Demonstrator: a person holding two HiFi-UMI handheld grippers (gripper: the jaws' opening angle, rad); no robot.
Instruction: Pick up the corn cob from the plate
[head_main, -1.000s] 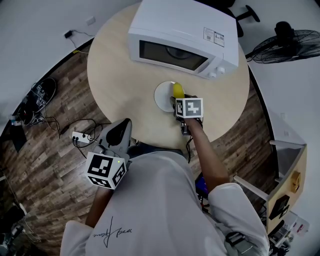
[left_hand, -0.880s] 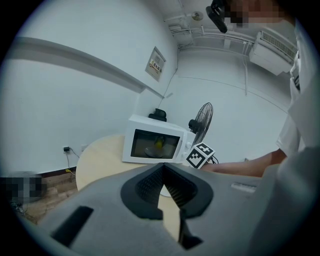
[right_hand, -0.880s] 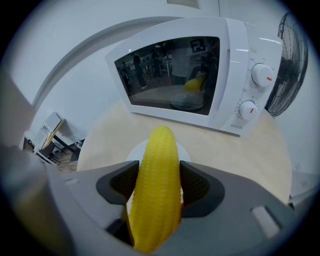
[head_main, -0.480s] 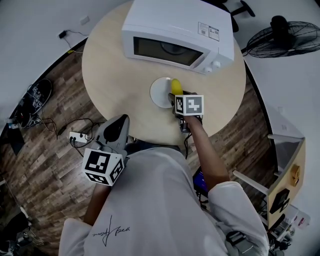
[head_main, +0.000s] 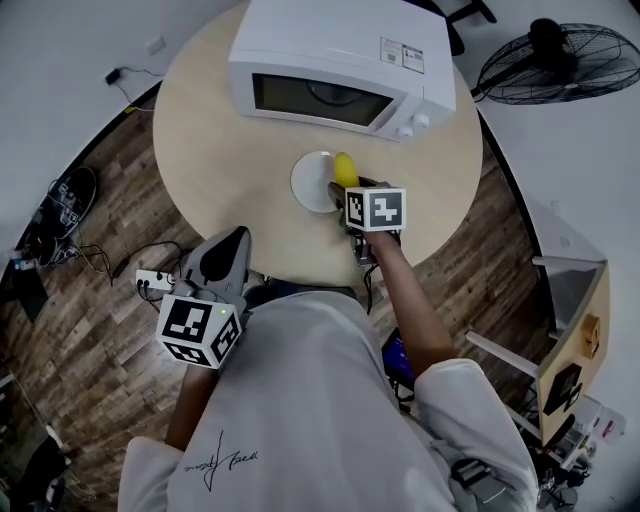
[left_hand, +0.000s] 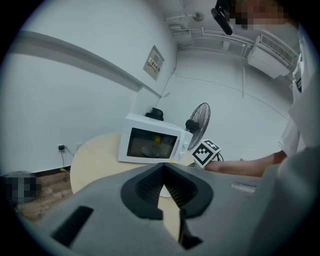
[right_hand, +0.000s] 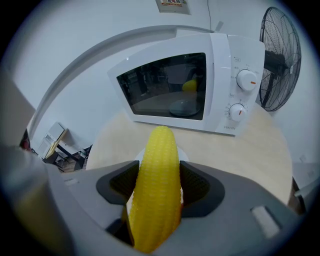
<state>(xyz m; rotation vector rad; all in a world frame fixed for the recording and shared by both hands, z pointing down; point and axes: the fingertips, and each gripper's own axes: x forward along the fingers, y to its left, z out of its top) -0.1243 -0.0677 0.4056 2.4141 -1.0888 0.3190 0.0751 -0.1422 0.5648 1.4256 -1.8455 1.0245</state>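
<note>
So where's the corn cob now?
The corn cob is mid head view, clamped in the right hand-held gripper at the white plate, before the microwave.

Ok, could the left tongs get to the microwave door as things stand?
Probably yes. The left tongs are shut on nothing at the near table edge, with bare tabletop between them and the microwave door. The right tongs, gripping the corn cob over the plate, sit right of that path.
</note>
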